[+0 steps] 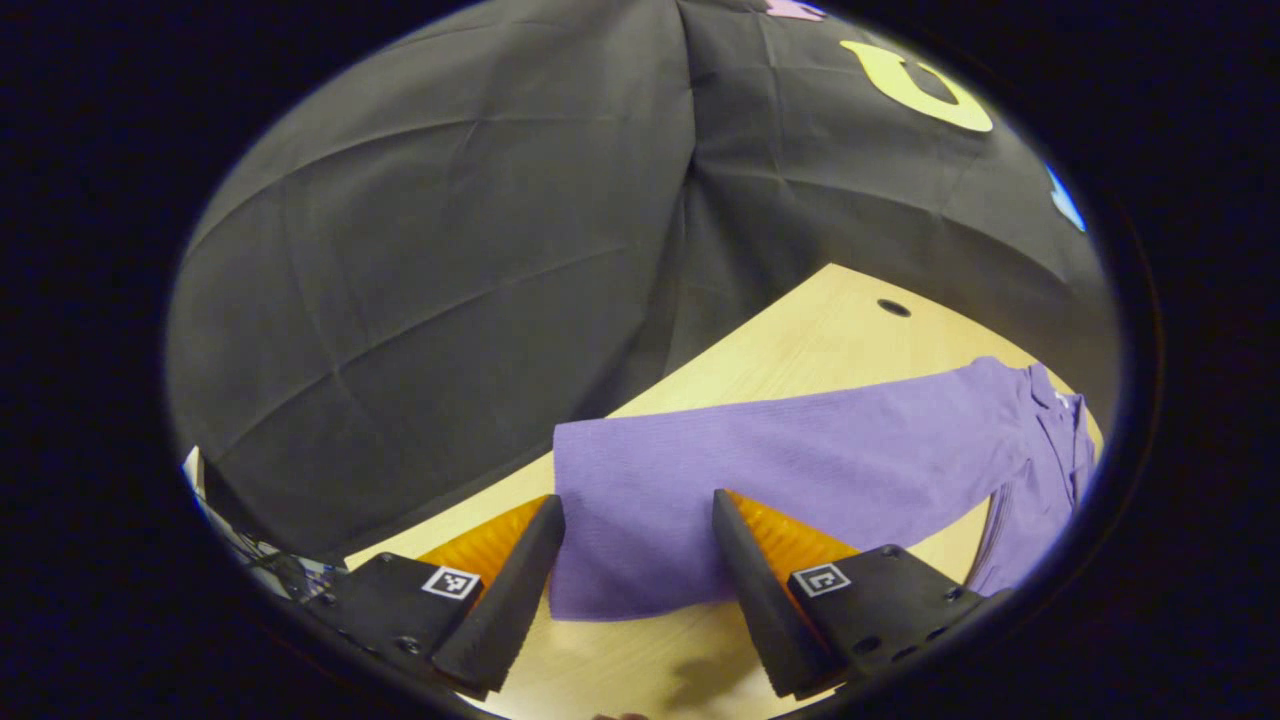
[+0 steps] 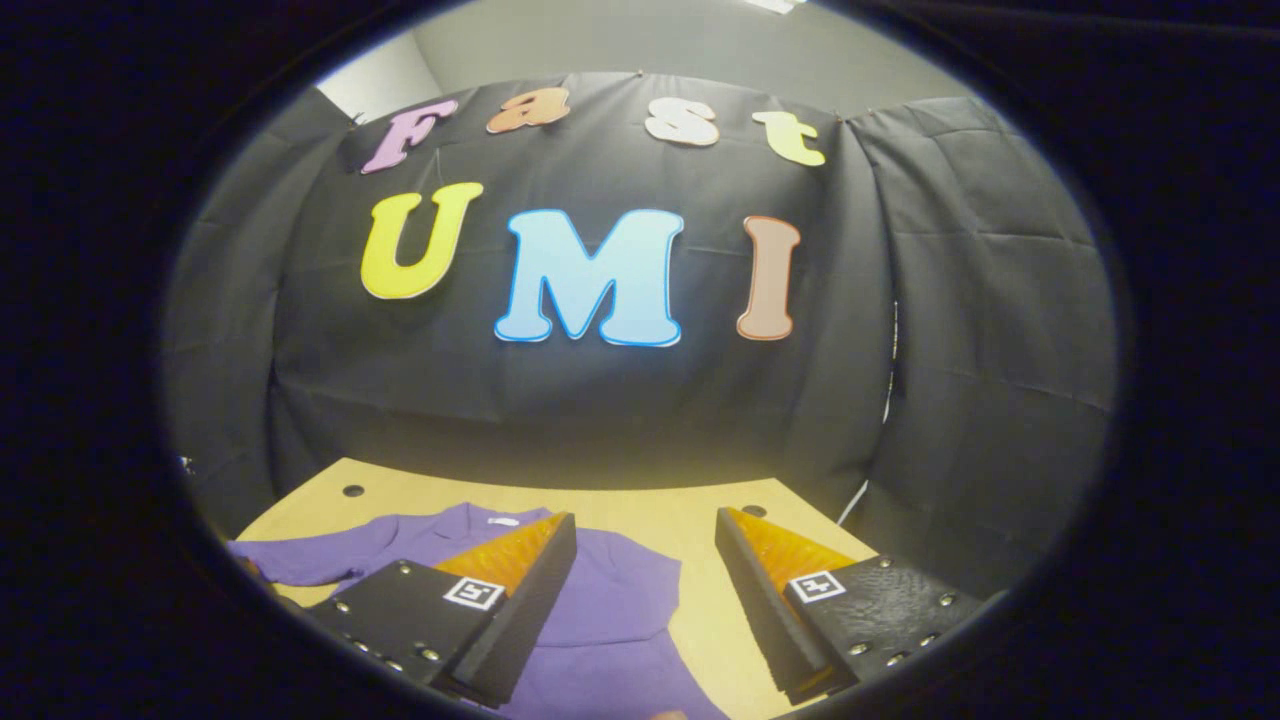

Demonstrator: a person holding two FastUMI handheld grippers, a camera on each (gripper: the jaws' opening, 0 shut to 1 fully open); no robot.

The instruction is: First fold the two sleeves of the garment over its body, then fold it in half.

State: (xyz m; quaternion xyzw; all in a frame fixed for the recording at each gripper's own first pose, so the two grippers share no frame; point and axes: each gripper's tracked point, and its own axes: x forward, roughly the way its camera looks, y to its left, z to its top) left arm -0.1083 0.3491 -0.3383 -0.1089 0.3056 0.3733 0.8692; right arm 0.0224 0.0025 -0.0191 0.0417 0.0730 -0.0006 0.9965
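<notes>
A purple knit garment [image 1: 800,470] lies flat on the light wooden table [image 1: 830,320]. In the left gripper view one long purple sleeve stretches from the body at the right toward me, and its cuff end lies between the fingers of my open left gripper [image 1: 637,520], which hovers just above it. In the right gripper view the garment [image 2: 610,600] shows its collar and body below my open right gripper [image 2: 645,540]. The left finger [image 2: 520,590] covers part of the body, and the gap between the fingers holds nothing.
A round cable hole [image 1: 893,307] sits in the table near its far edge, and two more holes [image 2: 352,490] show at the far corners in the right gripper view. Black cloth walls close the booth right behind the table.
</notes>
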